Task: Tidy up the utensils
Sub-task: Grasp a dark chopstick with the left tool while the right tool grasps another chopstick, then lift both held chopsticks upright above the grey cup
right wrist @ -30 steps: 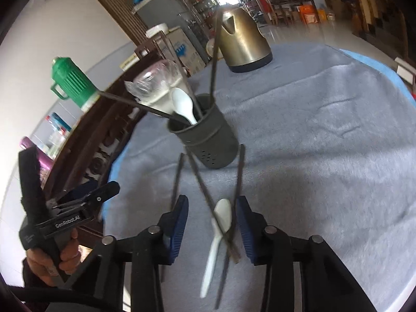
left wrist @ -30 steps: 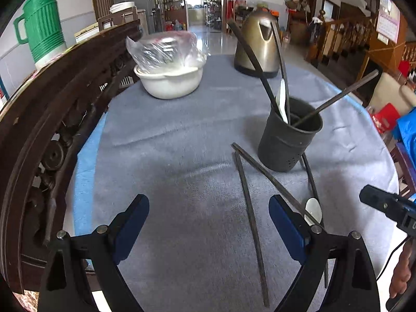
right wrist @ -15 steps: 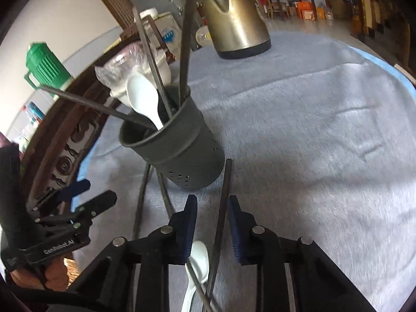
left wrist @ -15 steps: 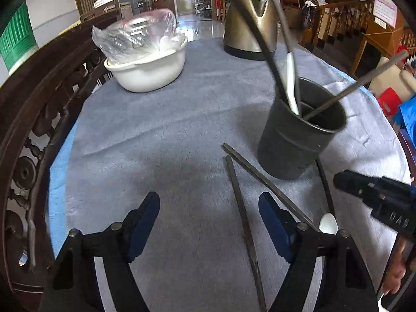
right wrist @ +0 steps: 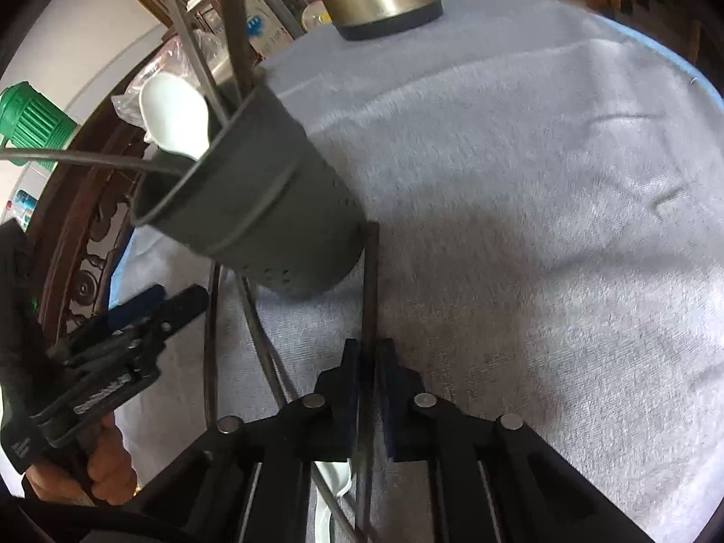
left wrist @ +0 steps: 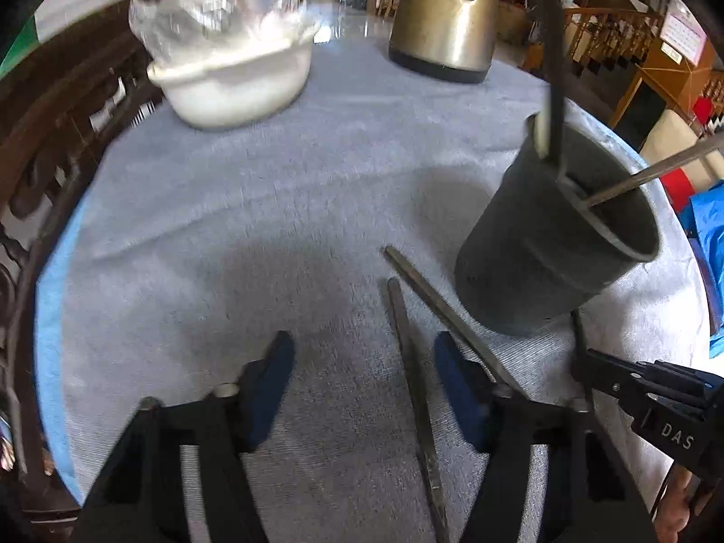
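Note:
A dark utensil holder [left wrist: 556,244] [right wrist: 267,208] stands on the grey cloth with several chopsticks and a white spoon [right wrist: 174,117] in it. Loose dark chopsticks lie beside it. My left gripper [left wrist: 362,380] is open low over the cloth, with one chopstick [left wrist: 412,380] lying between its fingers near the right one. A second chopstick [left wrist: 443,312] lies just right of it. My right gripper [right wrist: 367,362] is shut on another chopstick [right wrist: 369,280] that lies on the cloth by the holder's base. A white spoon [right wrist: 332,488] lies under the right gripper.
A white bowl covered in plastic [left wrist: 231,59] and a brass kettle [left wrist: 445,13] stand at the far side. A carved wooden chair back [left wrist: 50,135] borders the table's left edge. A green thermos [right wrist: 31,122] stands beyond it.
Both grippers moved forward and down toward the holder. The left gripper's fingers narrowed around a loose chopstick. The right gripper closed on the chopstick by the holder.

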`<state>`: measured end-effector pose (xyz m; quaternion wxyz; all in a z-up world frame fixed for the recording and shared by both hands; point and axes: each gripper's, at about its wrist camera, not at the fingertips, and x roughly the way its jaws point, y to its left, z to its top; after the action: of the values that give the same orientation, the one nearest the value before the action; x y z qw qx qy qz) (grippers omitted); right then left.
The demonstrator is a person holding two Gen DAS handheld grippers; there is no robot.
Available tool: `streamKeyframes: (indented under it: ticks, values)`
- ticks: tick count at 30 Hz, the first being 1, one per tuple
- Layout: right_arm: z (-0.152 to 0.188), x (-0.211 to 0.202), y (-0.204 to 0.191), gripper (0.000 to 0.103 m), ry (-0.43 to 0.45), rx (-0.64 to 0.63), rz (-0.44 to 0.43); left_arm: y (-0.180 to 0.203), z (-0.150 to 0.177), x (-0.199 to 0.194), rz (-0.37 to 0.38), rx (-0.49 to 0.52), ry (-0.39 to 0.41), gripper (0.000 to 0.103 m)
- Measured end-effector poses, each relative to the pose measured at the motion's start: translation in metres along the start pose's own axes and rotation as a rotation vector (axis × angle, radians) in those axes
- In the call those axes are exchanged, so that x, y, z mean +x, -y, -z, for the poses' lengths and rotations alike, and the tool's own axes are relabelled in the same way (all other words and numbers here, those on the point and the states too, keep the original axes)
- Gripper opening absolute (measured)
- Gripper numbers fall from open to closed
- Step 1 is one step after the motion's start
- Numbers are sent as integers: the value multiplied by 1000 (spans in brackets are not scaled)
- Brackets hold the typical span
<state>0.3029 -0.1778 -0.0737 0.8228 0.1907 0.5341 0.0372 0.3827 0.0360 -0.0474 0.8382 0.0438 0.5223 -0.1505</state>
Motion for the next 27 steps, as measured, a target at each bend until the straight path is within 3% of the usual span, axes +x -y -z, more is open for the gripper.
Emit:
streamKeyframes:
  ticks: [3,5,8,15,27]
  values:
    - [0,0,-2,7,7,-28,3,-4,-1,7,-3,-11,6,43]
    - [2,0,-1,7,10,-30,-8,-6,-2,10,23,-17,10,24]
    - [7,-8,10,7,21,-6,-29,-8,-1,11,47,-30,20,9]
    - [16,-38,34,6,76,48,-67,-5,12,-19,29,-36,112,6]
    - [42,-80,37,6,202,53,-147,31,34,-103,-113,23,302,6]
